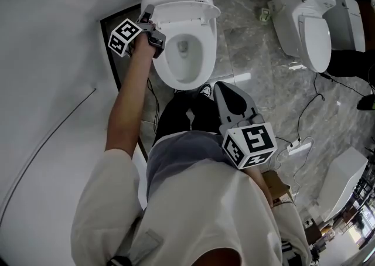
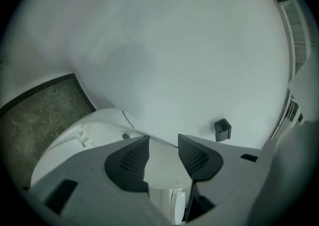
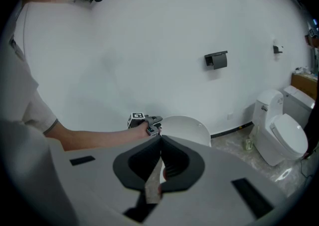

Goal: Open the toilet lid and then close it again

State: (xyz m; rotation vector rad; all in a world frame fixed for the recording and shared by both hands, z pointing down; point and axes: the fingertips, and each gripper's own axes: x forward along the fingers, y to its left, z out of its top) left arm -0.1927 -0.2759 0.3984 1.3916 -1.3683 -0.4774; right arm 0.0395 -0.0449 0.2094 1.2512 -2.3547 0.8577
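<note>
The white toilet point(image 1: 173, 74) stands against the wall at the top of the head view. Its lid point(image 1: 186, 12) is raised upright and the bowl lies uncovered below it. My left gripper point(image 1: 150, 20) is at the lid's left edge. In the left gripper view the lid's white edge point(image 2: 162, 159) fills the gap between the pads, so my left gripper point(image 2: 163, 143) is shut on it. My right gripper point(image 1: 220, 88) hangs shut and empty in front of the toilet, near the person's body. From the right gripper view point(image 3: 160, 141) the upright lid point(image 3: 188, 128) shows ahead.
Two more white toilets point(image 1: 309, 21) stand on the marble floor to the right. Cables and a power strip point(image 1: 299, 147) lie on the floor at right. A black holder point(image 3: 216, 59) is fixed on the white wall. The person's feet stand just before the bowl.
</note>
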